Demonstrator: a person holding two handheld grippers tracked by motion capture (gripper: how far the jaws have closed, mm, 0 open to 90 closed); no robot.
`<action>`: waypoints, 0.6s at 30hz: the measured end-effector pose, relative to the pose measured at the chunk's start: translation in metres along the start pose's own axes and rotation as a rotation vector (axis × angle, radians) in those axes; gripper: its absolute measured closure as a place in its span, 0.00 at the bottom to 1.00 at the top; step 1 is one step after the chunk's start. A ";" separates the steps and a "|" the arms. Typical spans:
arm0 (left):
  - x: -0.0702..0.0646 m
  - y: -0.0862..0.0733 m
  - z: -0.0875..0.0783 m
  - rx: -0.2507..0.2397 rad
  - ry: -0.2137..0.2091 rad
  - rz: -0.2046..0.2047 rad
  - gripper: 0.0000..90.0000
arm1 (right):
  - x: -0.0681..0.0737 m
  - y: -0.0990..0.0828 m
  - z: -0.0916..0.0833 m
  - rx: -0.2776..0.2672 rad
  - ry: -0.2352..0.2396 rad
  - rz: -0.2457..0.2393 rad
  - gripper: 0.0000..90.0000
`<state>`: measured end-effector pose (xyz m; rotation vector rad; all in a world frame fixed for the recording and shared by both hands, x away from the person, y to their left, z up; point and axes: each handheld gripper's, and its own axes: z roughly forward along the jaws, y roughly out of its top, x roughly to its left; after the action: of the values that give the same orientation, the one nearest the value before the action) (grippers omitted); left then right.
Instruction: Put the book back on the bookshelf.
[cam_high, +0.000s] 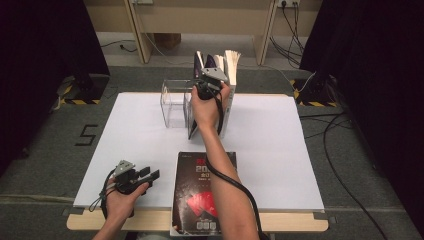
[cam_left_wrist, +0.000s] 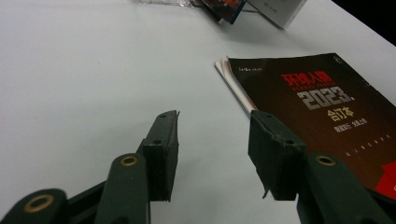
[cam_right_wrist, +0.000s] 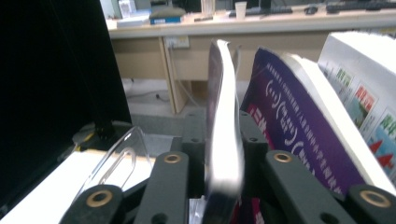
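Jaws on your right gripper (cam_right_wrist: 224, 154) straddle the thin dark-covered book (cam_right_wrist: 223, 121) that stands upright at the far end of the table, one black finger on each face of it; whether the pads are pressing the covers or have just let go you cannot tell from the right gripper view, since the book's own edge hides the contact. Your right hand (cam_high: 206, 102) is raised over the row, holding that book on end in the clear acrylic stand (cam_high: 175, 102), and that seems to be the point of the grip: thin and floppy, its top edge bending, the book would likely sag or slide unless kept vertical until it rests against its neighbours. Just beside it leans the purple-covered book (cam_right_wrist: 289, 126), tilted toward the thick white book (cam_right_wrist: 364, 93), so the row props itself from the right while the transparent wall bounds the left. Your left gripper (cam_left_wrist: 212, 149) waits low near the front left of the white table (cam_high: 125, 130), jaws apart with nothing between them, hovering over bare surface just beside the spine edge of the black 2023 volume (cam_left_wrist: 327, 107). That volume lies flat, cover up, at the front edge between your forearms, probably the next one to be shelved, and the idle gripper is well placed to steady or lift it once the standing book stays put.
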<state>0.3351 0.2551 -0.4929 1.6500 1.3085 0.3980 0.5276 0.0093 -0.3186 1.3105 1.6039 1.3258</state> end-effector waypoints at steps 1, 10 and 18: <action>0.000 0.000 0.000 0.000 0.000 -0.001 0.58 | 0.000 -0.001 -0.001 0.002 0.000 0.009 0.83; -0.002 -0.001 0.001 0.006 -0.004 0.004 0.58 | -0.006 -0.006 -0.014 0.029 -0.011 0.030 0.81; -0.002 -0.002 0.001 0.004 -0.003 0.002 0.58 | -0.016 -0.013 -0.030 0.037 -0.031 0.056 0.74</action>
<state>0.3338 0.2529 -0.4938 1.6554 1.3064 0.3942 0.5008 -0.0147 -0.3249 1.4005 1.5881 1.3089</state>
